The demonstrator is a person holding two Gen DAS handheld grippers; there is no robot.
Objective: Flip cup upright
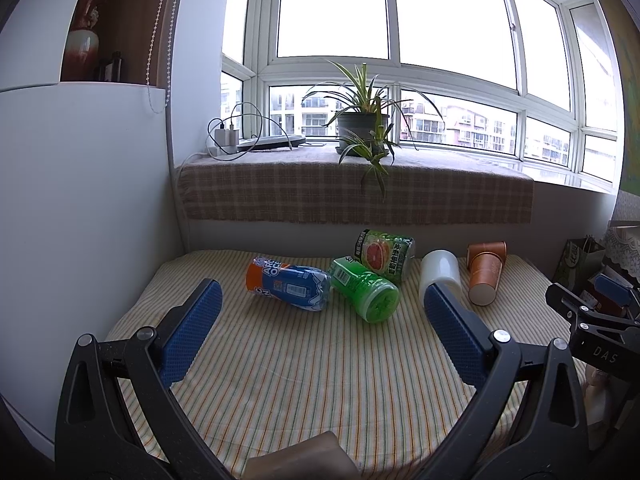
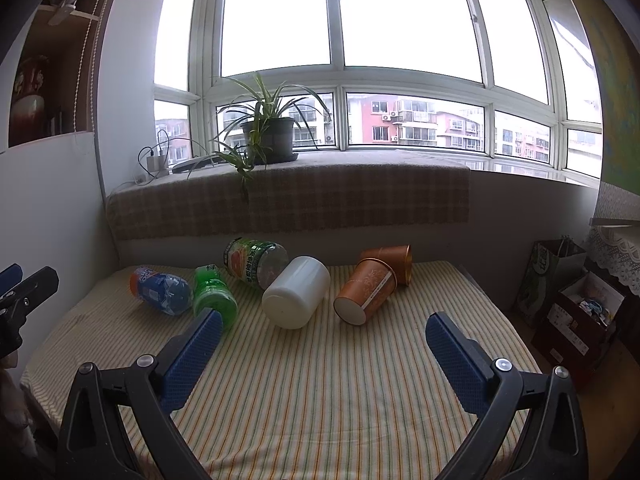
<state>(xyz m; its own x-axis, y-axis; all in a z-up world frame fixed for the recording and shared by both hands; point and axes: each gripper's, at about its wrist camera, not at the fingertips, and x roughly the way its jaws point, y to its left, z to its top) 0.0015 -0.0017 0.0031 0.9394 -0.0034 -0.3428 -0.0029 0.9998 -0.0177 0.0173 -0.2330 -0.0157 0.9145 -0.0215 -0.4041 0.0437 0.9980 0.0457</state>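
Lying sideways — white cup [image 2: 296,292] — both tools spread.

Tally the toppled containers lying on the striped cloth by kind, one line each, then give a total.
Plastic bottles: 3 (blue bottle, green bottle, grapefruit-label bottle)
White cups: 1 (white cup)
Copper-coloured cups: 2 (front copper cup, back copper cup)
Total: 6, all lying on their sides.

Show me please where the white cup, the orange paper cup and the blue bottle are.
white cup [image 2: 298,292]: right wrist view, on its side wall.
orange paper cup [image 2: 366,290]: right wrist view, on its printed side.
blue bottle [image 1: 290,288]: left wrist view, on its label.
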